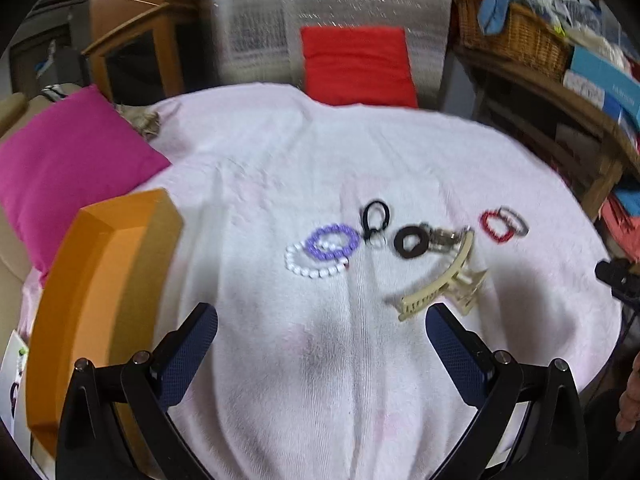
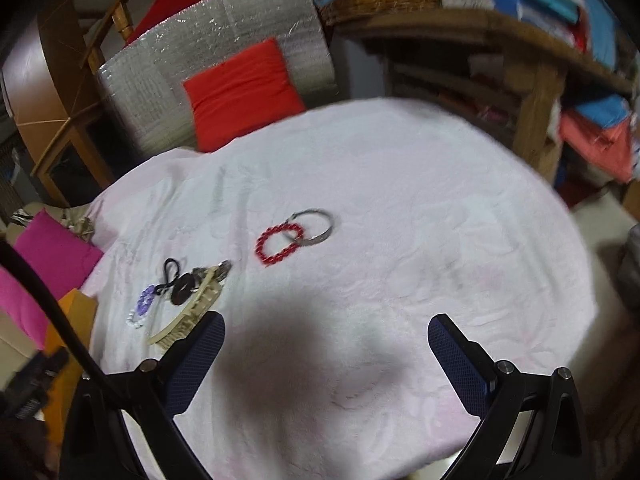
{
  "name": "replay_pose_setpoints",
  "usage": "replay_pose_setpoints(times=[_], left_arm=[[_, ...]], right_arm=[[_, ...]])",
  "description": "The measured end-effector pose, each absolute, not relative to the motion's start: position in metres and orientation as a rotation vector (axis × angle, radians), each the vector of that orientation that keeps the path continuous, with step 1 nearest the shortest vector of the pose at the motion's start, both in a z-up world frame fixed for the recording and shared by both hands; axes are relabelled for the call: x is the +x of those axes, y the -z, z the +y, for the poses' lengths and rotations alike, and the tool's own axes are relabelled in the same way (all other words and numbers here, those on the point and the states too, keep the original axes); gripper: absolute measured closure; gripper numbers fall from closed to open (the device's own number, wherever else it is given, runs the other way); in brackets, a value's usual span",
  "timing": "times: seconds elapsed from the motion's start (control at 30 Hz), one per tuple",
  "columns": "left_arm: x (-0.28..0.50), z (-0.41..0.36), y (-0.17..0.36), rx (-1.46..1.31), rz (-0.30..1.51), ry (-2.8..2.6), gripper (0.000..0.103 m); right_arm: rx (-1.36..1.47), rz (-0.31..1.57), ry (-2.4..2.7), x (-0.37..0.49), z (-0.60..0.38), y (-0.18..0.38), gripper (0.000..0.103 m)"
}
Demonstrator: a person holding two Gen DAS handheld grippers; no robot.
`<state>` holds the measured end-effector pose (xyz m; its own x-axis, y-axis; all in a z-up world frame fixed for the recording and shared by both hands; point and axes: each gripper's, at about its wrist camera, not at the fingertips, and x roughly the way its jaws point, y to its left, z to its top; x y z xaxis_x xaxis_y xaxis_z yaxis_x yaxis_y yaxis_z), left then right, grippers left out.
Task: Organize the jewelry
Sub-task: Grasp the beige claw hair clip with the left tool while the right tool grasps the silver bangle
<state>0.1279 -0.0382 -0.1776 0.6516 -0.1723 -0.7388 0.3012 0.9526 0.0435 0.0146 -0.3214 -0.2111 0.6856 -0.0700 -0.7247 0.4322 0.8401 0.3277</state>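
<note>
Jewelry lies on a white towel-covered table (image 1: 280,160). A purple bead bracelet (image 1: 331,242) overlaps a white bead bracelet (image 1: 314,269). Beside them are a black hair tie (image 1: 375,216), a dark scrunchie ring (image 1: 411,241), a metal clip (image 1: 442,237) and a cream claw clip (image 1: 440,285). A red bead bracelet (image 2: 279,246) overlaps a silver bangle (image 2: 314,226). An orange box (image 1: 100,288) stands at the left. My left gripper (image 1: 322,332) is open above the towel, near the claw clip. My right gripper (image 2: 326,340) is open and empty, short of the red bracelet.
A pink cushion (image 1: 68,160) lies at the table's left, a red cushion (image 1: 356,64) on a silver-wrapped chair behind. Wooden shelves with a wicker basket (image 1: 516,36) and boxes stand at the right. The right gripper's body (image 1: 618,276) shows at the left view's right edge.
</note>
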Motion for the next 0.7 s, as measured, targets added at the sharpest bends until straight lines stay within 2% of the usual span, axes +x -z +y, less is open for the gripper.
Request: replay_pose_setpoints(times=[0.23, 0.3, 0.4, 0.5, 0.57, 0.63, 0.7], left_arm=[[0.142, -0.065, 0.203, 0.236, 0.863, 0.440, 0.000], [0.145, -0.077, 0.205, 0.233, 0.867, 0.501, 0.000], [0.154, -0.091, 0.210, 0.227, 0.884, 0.564, 0.001], [0.164, -0.102, 0.213, 0.227, 0.892, 0.598, 0.009], [0.170, -0.107, 0.216, 0.223, 0.900, 0.630, 0.019], [0.176, -0.112, 0.220, 0.221, 0.917, 0.660, 0.023], [0.181, -0.115, 0.224, 0.211, 0.930, 0.689, 0.025]], right_arm=[[0.536, 0.769, 0.248, 0.052, -0.340, 0.232, 0.010], [0.612, 0.767, 0.244, 0.061, -0.353, 0.239, 0.018], [0.657, 0.799, 0.219, 0.080, -0.360, 0.247, 0.024], [0.703, 0.835, 0.195, 0.097, -0.368, 0.254, 0.032], [0.760, 0.844, 0.203, 0.106, -0.379, 0.259, 0.034], [0.804, 0.850, 0.203, 0.113, -0.387, 0.264, 0.043], [0.847, 0.850, 0.208, 0.120, -0.396, 0.268, 0.047]])
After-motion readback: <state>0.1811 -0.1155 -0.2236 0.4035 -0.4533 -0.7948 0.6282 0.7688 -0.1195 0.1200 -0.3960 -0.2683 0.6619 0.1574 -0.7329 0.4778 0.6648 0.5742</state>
